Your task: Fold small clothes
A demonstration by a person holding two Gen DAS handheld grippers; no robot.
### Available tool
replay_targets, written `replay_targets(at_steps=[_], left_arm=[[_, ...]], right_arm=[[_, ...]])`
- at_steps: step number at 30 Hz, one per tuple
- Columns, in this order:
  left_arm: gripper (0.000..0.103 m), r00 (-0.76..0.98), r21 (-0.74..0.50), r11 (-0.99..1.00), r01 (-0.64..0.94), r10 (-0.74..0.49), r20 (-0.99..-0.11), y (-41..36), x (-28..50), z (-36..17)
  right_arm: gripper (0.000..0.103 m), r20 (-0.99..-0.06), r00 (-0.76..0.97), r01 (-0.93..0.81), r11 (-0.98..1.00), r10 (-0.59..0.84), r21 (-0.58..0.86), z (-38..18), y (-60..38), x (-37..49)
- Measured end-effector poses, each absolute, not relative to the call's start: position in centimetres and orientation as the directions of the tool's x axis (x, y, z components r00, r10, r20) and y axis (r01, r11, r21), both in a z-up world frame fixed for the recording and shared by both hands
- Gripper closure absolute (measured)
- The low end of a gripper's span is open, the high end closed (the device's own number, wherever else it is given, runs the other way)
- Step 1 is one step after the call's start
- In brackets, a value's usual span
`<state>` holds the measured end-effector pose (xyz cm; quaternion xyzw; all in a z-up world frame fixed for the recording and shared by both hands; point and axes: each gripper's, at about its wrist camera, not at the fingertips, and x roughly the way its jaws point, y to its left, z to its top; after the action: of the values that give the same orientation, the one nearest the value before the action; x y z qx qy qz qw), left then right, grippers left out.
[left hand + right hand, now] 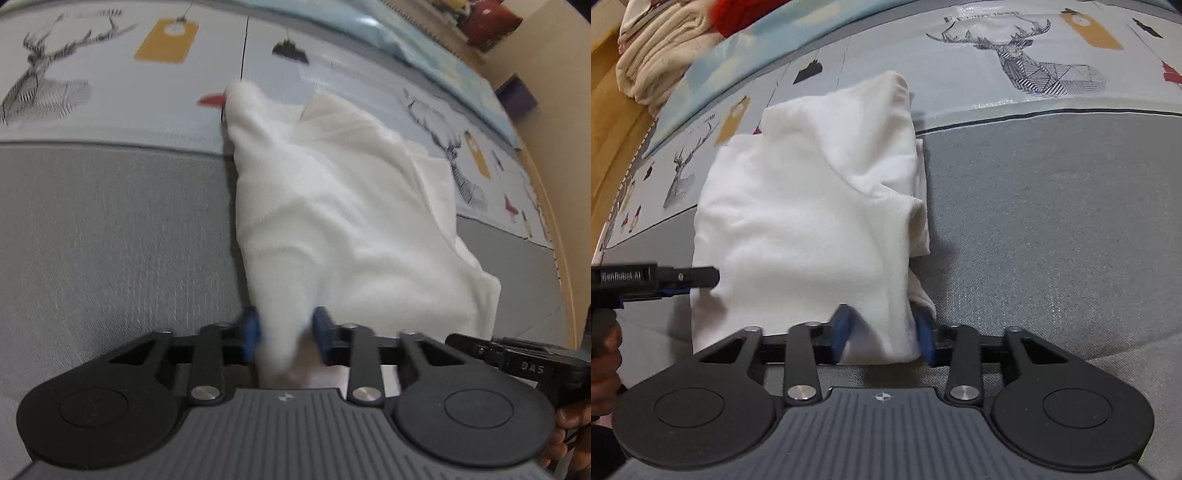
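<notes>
- Left gripper: jaws pinch a bunched corner of the white garment between the blue pads. It is tilted steeply downward.
- Right gripper: jaws pinch the garment's other near corner. It is also tilted steeply downward.
- Garment: folded over, lying on the mat and reaching away from both jaws; its far end overlaps the mat's printed deer band.
- Surroundings: a pile of cream cloth lies well apart, beyond the mat's edge.
- A hand holds the left gripper's grip.
</notes>
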<state>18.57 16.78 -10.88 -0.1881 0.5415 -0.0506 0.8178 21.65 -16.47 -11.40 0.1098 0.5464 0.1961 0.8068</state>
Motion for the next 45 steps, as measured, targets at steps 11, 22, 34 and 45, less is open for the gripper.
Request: replay_targets(at_steps=[11,22,34,45], left_arm=[[0.065,0.392,-0.241,0.966,-0.09,-0.188,-0.901,16.0,17.2,-10.1],[0.044,0.301,-0.083,0.993,-0.086,-0.054,-0.952,15.9,14.2,-10.3],[0.009,0.728,0.125,0.985,-0.116,0.169,-0.664,11.2,1.6,1.8],[0.009,0.643,0.014,0.978,-0.21,0.149,-0.752,7.1,-3.2,-0.2]], right_arm=[[0.088,-0.818,0.281,-0.174,0.865,0.502,0.471,-11.3,-16.8,21.5],[0.085,-0.872,0.255,-0.125,0.909,0.417,0.398,-11.5,-17.6,20.9],[0.028,-0.66,0.714,-0.145,0.972,0.233,0.187,1.0,-19.9,11.5],[0.014,-0.557,0.792,-0.325,0.945,0.251,-0.036,0.6,-15.5,-0.5]])
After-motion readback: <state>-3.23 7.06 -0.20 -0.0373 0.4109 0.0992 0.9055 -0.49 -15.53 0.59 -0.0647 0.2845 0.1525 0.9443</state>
